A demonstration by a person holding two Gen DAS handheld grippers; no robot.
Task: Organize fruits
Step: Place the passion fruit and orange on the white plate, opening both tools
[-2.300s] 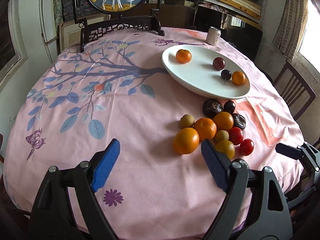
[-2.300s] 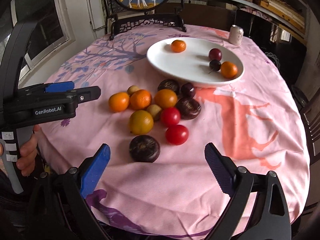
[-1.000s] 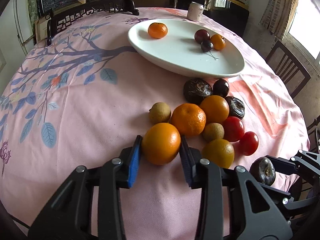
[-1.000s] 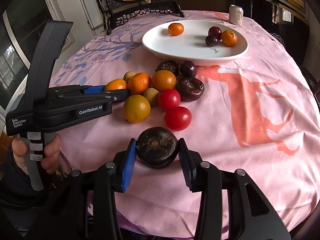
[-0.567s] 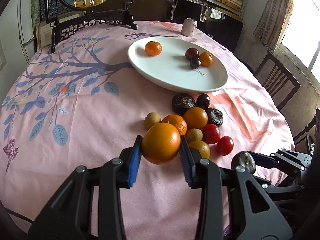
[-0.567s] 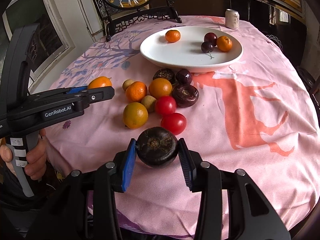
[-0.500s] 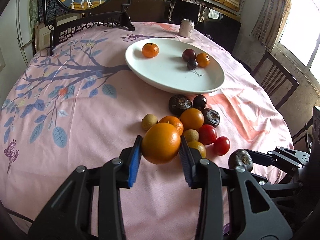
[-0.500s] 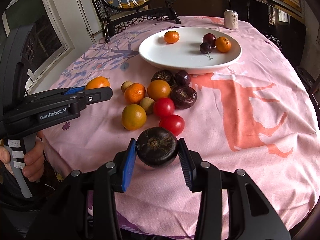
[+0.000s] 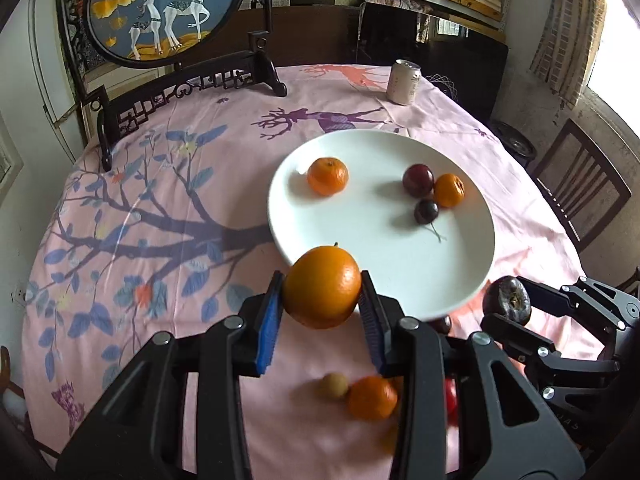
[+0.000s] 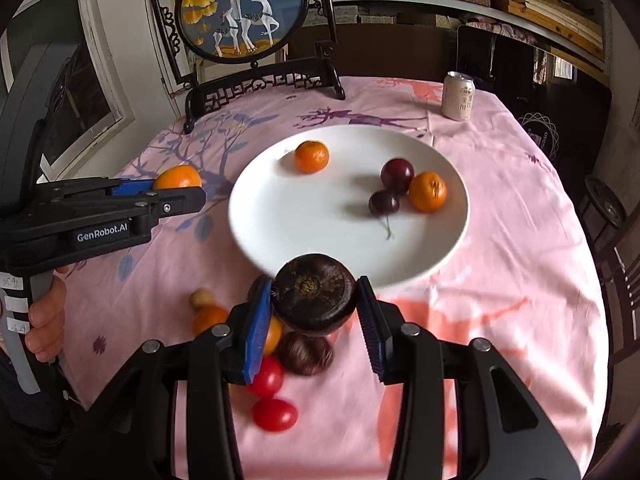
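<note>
My left gripper [image 9: 322,312] is shut on a large orange [image 9: 322,286] and holds it in the air just short of the near rim of the white plate [image 9: 360,240]. My right gripper [image 10: 314,316] is shut on a dark brown round fruit [image 10: 315,292], also raised at the plate's near rim [image 10: 320,216]. The plate holds two small oranges and two dark plums. Several loose fruits lie on the pink cloth below the grippers: an orange [image 9: 372,397], a small tan fruit [image 9: 335,385], red tomatoes [image 10: 275,414] and a dark fruit [image 10: 306,354].
A drink can [image 9: 403,81] stands beyond the plate. A framed deer screen on a dark carved stand [image 9: 192,80] sits at the table's far left. A wooden chair [image 9: 576,196] stands to the right of the table. The left gripper shows in the right wrist view [image 10: 120,208].
Both grippers closed on their fruits, lifted them off the cloth and carried them forward to the plate's near rim. The loose fruit pile now lies beneath the grippers.
</note>
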